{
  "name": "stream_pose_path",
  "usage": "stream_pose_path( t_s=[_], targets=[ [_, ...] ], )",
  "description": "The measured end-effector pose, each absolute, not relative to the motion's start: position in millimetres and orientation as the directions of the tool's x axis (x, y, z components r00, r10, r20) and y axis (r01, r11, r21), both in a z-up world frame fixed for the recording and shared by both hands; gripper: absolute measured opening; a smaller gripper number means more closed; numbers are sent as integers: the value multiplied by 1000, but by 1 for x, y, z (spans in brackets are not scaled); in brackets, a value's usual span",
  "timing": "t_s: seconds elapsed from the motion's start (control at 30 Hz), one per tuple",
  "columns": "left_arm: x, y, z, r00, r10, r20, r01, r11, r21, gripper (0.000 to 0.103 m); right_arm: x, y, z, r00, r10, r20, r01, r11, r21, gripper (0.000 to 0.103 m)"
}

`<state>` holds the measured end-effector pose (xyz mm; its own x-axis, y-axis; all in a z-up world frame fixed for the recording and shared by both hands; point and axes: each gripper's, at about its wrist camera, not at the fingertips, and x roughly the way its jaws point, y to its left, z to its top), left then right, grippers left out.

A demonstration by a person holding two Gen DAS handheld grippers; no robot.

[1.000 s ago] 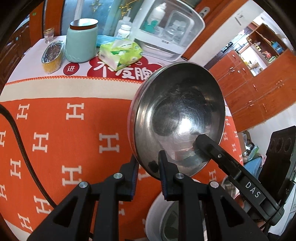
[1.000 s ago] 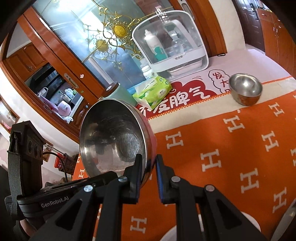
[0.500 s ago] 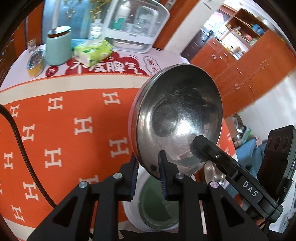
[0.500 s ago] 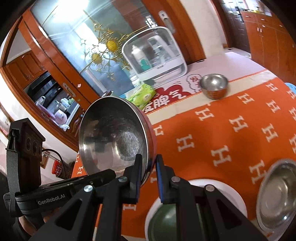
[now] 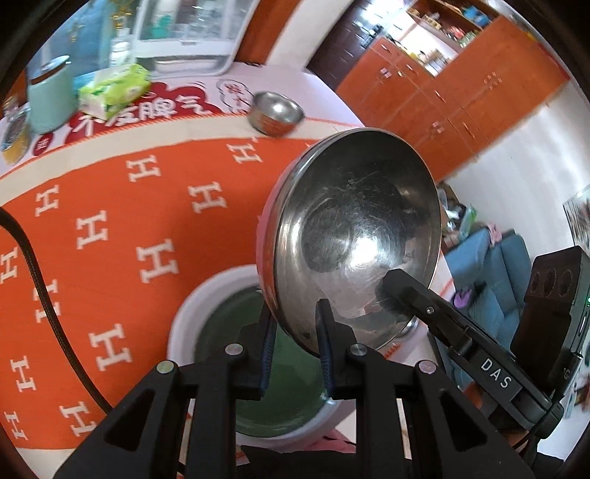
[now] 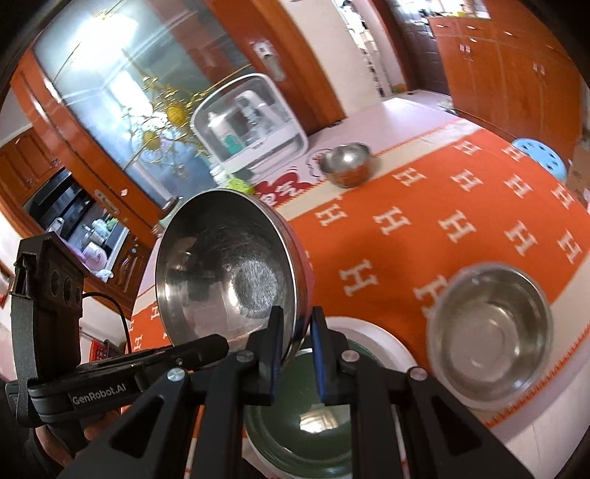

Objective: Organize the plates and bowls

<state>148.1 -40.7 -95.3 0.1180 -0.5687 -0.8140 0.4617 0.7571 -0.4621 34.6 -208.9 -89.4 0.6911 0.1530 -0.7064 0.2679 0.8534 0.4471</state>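
Note:
A wide steel bowl (image 5: 354, 235) hangs tilted on edge above the orange tablecloth, held from both sides. My left gripper (image 5: 295, 324) is shut on its lower rim. My right gripper (image 6: 297, 324) is shut on the opposite rim of the same bowl (image 6: 228, 272). Under the bowl lies a white plate with a green centre (image 5: 206, 306), whose rim (image 6: 387, 339) also shows in the right wrist view. A second steel bowl (image 6: 490, 331) sits to the right of the plate, near the table's edge. A small steel bowl (image 5: 274, 112) stands far back on the cloth.
At the back of the table are a green tissue pack (image 5: 114, 90), a teal canister (image 5: 48, 99), a foil container (image 5: 14, 136) and a clear-lidded white box (image 5: 184, 33). A blue stool (image 6: 542, 154) stands beyond the table's right side. A black cable (image 5: 40, 287) crosses the cloth at left.
Both grippers have carried the wide bowl across the table. The white-and-green plate, the second steel bowl and the small far bowl have come into view. Both grips are unchanged.

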Motion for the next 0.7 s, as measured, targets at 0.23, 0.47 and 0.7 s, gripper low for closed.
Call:
stream_pose_path(
  t_s=[0.23,0.47,0.7],
  targets=[
    [126,-81,-101,47,-555,-830,494,735,-464,19,7,-240,-94,664,127,-737,338,828,447,14],
    [108,-119,-105,3,-545,-839,512,721,-467,19,-17,-277,-99,629,116,-768,391,807,442,14],
    [89,-154,-121,-49,-525,-850,492,727,-478,19,-34,-310,-106,573,116,-812,430,800,418,14]
  ],
)
